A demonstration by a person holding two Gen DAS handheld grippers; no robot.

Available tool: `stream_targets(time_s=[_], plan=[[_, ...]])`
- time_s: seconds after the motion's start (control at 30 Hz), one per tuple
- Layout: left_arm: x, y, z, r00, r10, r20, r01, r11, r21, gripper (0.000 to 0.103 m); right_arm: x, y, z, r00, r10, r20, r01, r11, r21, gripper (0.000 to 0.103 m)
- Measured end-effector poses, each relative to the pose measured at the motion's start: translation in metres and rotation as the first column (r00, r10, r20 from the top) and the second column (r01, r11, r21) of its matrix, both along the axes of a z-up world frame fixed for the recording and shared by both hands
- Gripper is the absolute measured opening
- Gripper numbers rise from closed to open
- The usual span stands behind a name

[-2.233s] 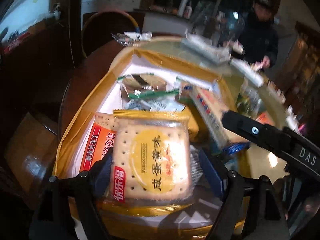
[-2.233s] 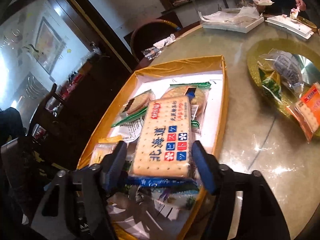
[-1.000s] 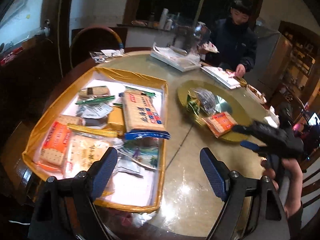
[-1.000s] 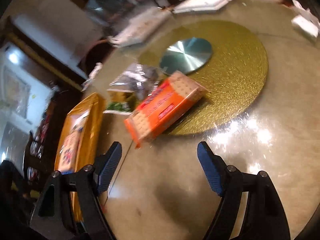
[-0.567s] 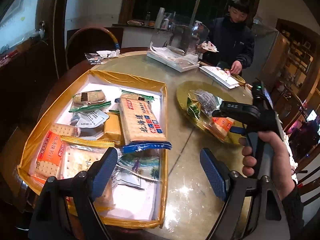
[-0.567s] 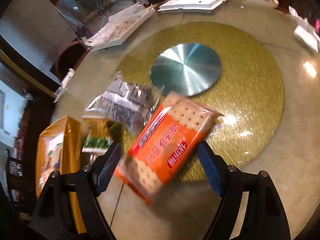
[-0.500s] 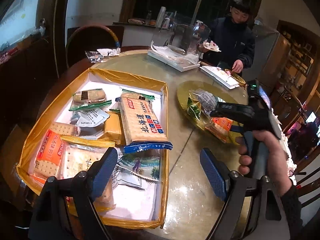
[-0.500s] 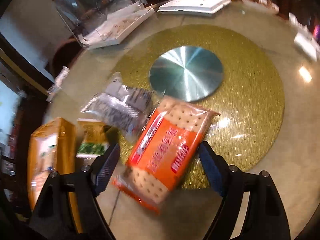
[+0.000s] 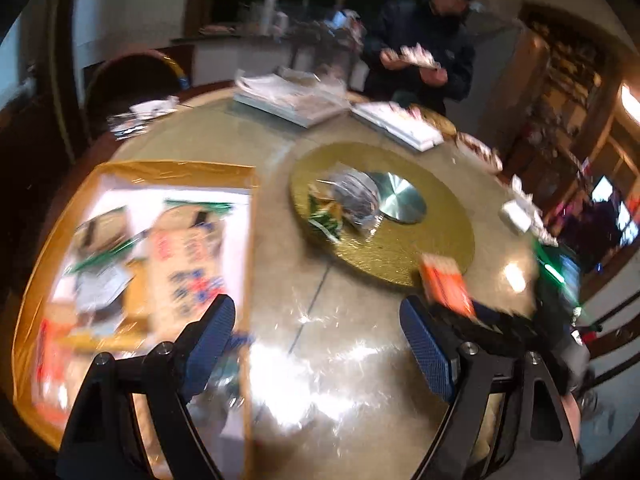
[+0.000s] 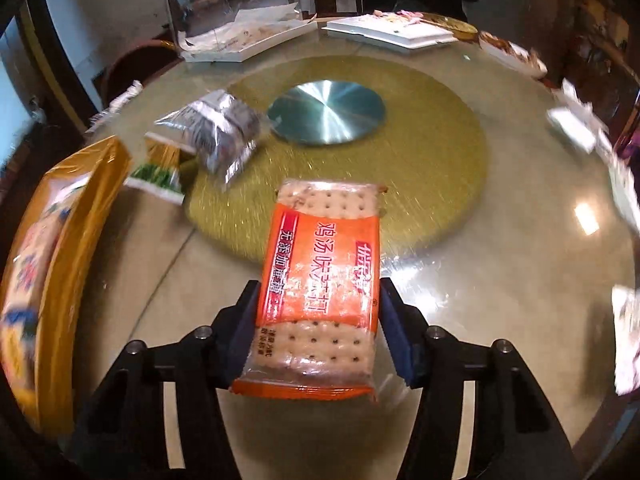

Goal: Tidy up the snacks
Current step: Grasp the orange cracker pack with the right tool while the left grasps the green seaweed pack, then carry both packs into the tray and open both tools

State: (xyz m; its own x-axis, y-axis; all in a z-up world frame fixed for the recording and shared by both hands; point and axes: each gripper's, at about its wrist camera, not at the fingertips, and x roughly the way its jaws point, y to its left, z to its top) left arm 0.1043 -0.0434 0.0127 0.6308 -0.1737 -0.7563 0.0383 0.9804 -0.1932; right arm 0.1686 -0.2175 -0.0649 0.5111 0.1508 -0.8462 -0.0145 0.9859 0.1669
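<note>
My right gripper (image 10: 318, 312) is shut on an orange cracker packet (image 10: 320, 276) and holds it above the glass table, near the gold turntable (image 10: 436, 168). The packet also shows in the left wrist view (image 9: 444, 284), with the right gripper behind my left finger. My left gripper (image 9: 318, 340) is open and empty above the table, beside the gold snack box (image 9: 248, 248), which holds several packets. A silver packet (image 10: 220, 128) and a green-and-gold packet (image 10: 160, 164) lie at the turntable's left edge.
A person (image 9: 424, 48) stands at the far side of the table. White trays (image 10: 384, 32) and papers (image 10: 240, 40) lie at the far edge. Small white items (image 10: 572, 128) lie at the right edge. A chair (image 9: 132, 80) stands at the far left.
My right gripper has closed on the orange cracker packet and lifted it off the turntable edge. My left gripper has swung right, away from the box, and stays open.
</note>
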Motion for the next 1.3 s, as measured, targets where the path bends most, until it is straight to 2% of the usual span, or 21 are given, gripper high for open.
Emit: stream_targets(time_s=[0.07, 0.2, 0.27, 0.33, 0.37, 0.43, 0.53, 0.57, 0.7, 0.8, 0.9, 1.03, 1.13, 1.23, 1.3], plan=[[0.032, -0.018, -0.009, 0.998, -0.025, -0.063, 0.026, 1.0, 0.008, 0.084, -0.022, -0.019, -0.001, 1.0, -0.009, 0.017, 0.008, 0.998, 0.062, 0.058], [0.094, -0.038, -0.029, 0.987, 0.036, -0.157, -0.027, 0.998, 0.06, 0.082, -0.048, -0.033, -0.002, 0.998, -0.01, 0.055, 0.003, 0.993, 0.116, 0.057], [0.115, -0.041, -0.035, 0.985, 0.07, -0.157, -0.055, 0.994, 0.099, 0.081, -0.053, -0.036, -0.003, 0.997, -0.003, 0.071, -0.005, 0.993, 0.122, 0.057], [0.133, -0.049, -0.042, 0.985, 0.085, -0.153, -0.055, 0.98, 0.191, 0.081, -0.053, -0.035, -0.003, 0.997, 0.009, 0.08, -0.019, 0.992, 0.127, 0.057], [0.14, -0.051, -0.046, 0.983, 0.085, -0.162, -0.05, 0.976, 0.21, 0.081, -0.052, -0.036, -0.004, 0.996, 0.012, 0.083, -0.023, 0.991, 0.133, 0.057], [0.153, -0.051, -0.055, 0.976, 0.099, -0.192, -0.056, 0.974, 0.219, 0.07, -0.052, -0.037, -0.004, 0.996, 0.022, 0.087, -0.034, 0.99, 0.14, 0.057], [0.163, -0.049, -0.066, 0.965, 0.108, -0.239, -0.062, 0.979, 0.196, 0.041, -0.051, -0.038, -0.004, 0.995, 0.032, 0.094, -0.046, 0.988, 0.149, 0.057], [0.161, -0.047, -0.069, 0.96, 0.115, -0.254, -0.067, 0.98, 0.189, 0.039, -0.051, -0.038, -0.004, 0.995, 0.037, 0.095, -0.051, 0.987, 0.149, 0.057], [0.146, -0.056, -0.063, 0.962, 0.067, -0.265, -0.014, 0.98, 0.198, 0.035, -0.052, -0.04, -0.005, 0.994, 0.043, 0.102, -0.059, 0.986, 0.156, 0.057], [0.111, -0.058, -0.054, 0.973, 0.032, -0.227, 0.014, 0.98, 0.197, 0.034, -0.053, -0.039, -0.005, 0.993, 0.052, 0.107, -0.068, 0.986, 0.152, 0.057], [0.065, -0.055, -0.04, 0.984, -0.016, -0.175, 0.043, 0.988, 0.151, 0.034, -0.055, -0.036, -0.005, 0.992, 0.062, 0.109, -0.077, 0.988, 0.133, 0.057], [0.005, -0.044, -0.026, 0.992, -0.044, -0.115, 0.048, 0.998, 0.032, 0.034, -0.06, -0.03, -0.004, 0.991, 0.077, 0.112, -0.091, 0.988, 0.121, 0.056], [-0.029, -0.028, -0.022, 0.996, -0.032, -0.085, 0.028, 0.998, -0.05, 0.034, -0.067, -0.027, -0.004, 0.99, 0.079, 0.115, -0.094, 0.987, 0.129, 0.056], [-0.049, -0.007, -0.018, 0.998, 0.004, -0.059, -0.008, 0.997, -0.077, 0.034, -0.072, -0.02, -0.003, 0.99, 0.087, 0.108, -0.103, 0.982, 0.158, 0.056], [-0.063, 0.009, -0.012, 0.999, 0.031, -0.039, -0.034, 0.995, -0.095, 0.034, -0.076, -0.019, -0.002, 0.99, 0.09, 0.104, -0.111, 0.969, 0.222, 0.055]])
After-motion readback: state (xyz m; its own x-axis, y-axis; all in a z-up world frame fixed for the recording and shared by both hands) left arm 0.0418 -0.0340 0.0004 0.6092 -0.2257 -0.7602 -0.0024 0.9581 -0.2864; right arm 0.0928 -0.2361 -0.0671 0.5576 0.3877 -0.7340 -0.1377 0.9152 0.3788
